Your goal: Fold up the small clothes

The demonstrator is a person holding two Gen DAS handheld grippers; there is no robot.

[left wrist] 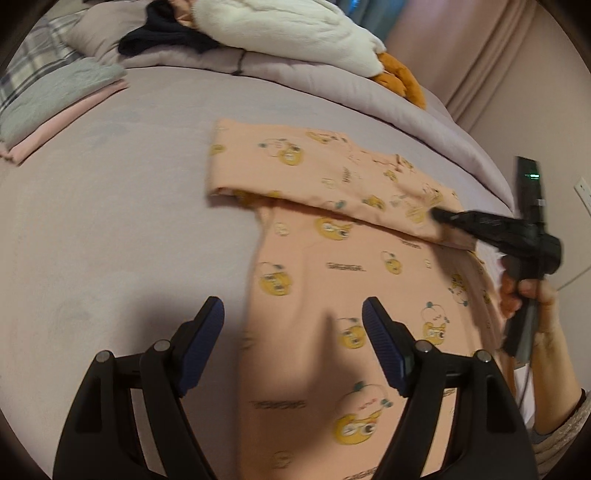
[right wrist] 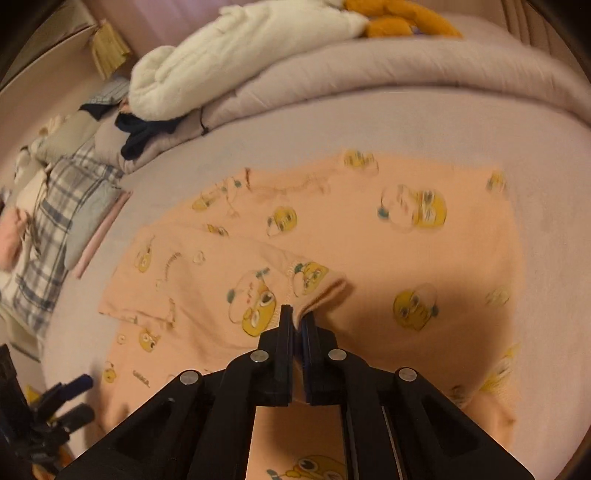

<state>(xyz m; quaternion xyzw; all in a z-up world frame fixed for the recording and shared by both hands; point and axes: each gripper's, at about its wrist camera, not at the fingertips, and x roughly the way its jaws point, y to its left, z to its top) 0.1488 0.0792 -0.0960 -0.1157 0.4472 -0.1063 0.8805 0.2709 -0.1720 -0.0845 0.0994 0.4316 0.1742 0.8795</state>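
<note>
A small peach garment point(left wrist: 332, 266) printed with yellow cartoon faces lies flat on the lilac bed sheet point(left wrist: 110, 221). One sleeve point(left wrist: 314, 173) is folded across its top. My left gripper point(left wrist: 293, 314) is open and empty, hovering just above the garment's lower left part. My right gripper point(right wrist: 298, 317) is shut on the cuff of the sleeve point(right wrist: 317, 284) and holds it over the garment body point(right wrist: 424, 240). The right gripper also shows in the left wrist view point(left wrist: 439, 216), at the garment's right side. The left gripper shows at the bottom left of the right wrist view point(right wrist: 79, 397).
A rolled lilac duvet point(left wrist: 332, 85) with a white plush toy point(left wrist: 288, 33) and dark clothing point(left wrist: 166, 38) runs along the far side. Folded grey and pink clothes point(left wrist: 55, 107) lie at the far left, beside a plaid fabric point(right wrist: 55, 229). A pink curtain point(left wrist: 498, 55) hangs behind.
</note>
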